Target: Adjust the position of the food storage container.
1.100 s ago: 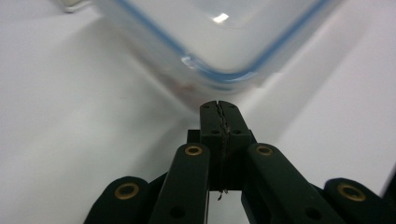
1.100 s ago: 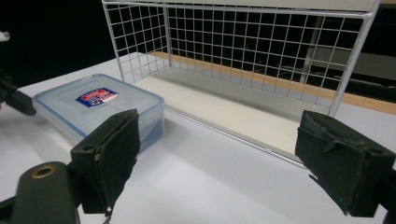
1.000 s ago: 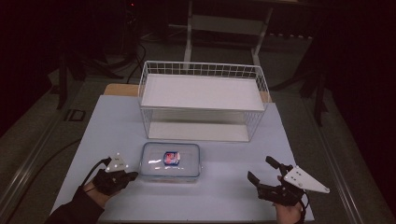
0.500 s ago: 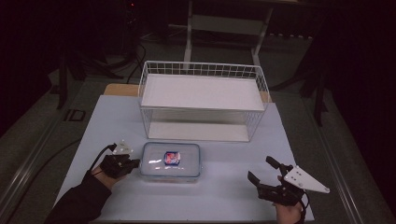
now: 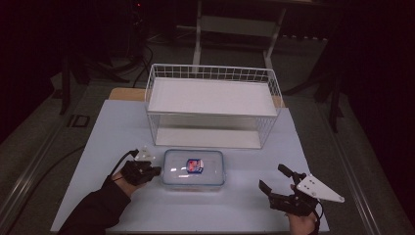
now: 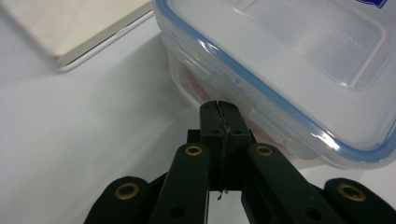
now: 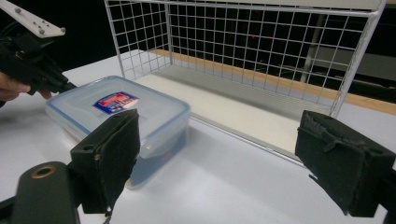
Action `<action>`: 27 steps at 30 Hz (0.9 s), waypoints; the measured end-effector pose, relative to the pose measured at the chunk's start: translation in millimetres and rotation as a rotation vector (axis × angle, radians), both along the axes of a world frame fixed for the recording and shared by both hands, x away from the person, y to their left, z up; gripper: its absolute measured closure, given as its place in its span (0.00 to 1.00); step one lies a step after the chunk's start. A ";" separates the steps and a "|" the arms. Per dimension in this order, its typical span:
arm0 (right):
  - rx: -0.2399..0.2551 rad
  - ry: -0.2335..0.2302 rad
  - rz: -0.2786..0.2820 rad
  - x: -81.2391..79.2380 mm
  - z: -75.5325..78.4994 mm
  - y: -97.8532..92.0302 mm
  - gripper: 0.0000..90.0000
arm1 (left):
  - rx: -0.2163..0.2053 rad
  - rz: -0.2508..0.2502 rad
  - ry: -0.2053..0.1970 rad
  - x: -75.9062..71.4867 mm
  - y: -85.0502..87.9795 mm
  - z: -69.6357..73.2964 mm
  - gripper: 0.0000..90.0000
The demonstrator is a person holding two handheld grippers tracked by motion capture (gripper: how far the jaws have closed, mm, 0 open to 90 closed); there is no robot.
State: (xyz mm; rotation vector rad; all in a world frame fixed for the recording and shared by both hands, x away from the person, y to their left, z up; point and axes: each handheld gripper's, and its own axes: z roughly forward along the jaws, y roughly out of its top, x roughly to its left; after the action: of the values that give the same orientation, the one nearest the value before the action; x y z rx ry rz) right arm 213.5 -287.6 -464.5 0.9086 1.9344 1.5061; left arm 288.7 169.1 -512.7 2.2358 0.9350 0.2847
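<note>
The left gripper (image 5: 155,171) lies low on the white table (image 5: 98,147), its jaws clenched together on nothing, their tips right against the left side wall of the clear lidded box (image 5: 194,169); whether they touch it is hard to tell. The box, with a blue-rimmed lid and a small label (image 5: 195,165), sits just ahead of these jaws and well off to the left of the right gripper (image 5: 276,180), whose jaws stand wide apart. Beyond both stands a white wire basket (image 5: 212,110).
</note>
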 end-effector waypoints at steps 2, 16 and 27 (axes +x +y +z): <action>-0.003 0.000 0.002 0.2 -0.3 -0.1 0.15 | 0.000 -0.020 0.001 1.4 -6.7 0.3 1.00; -0.006 0.010 0.004 1.7 -1.7 0.3 0.15 | -0.009 -0.062 -0.003 11.8 -34.0 0.4 1.00; -0.004 0.016 0.007 2.1 -2.4 0.7 0.15 | -0.002 -0.082 -0.006 14.3 -44.5 1.1 1.00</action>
State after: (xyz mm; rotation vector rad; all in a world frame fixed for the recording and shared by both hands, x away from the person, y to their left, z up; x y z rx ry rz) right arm 215.6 -286.9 -466.8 0.9158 1.9528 1.5025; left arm 303.0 124.6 -511.6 2.2640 0.8378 0.2530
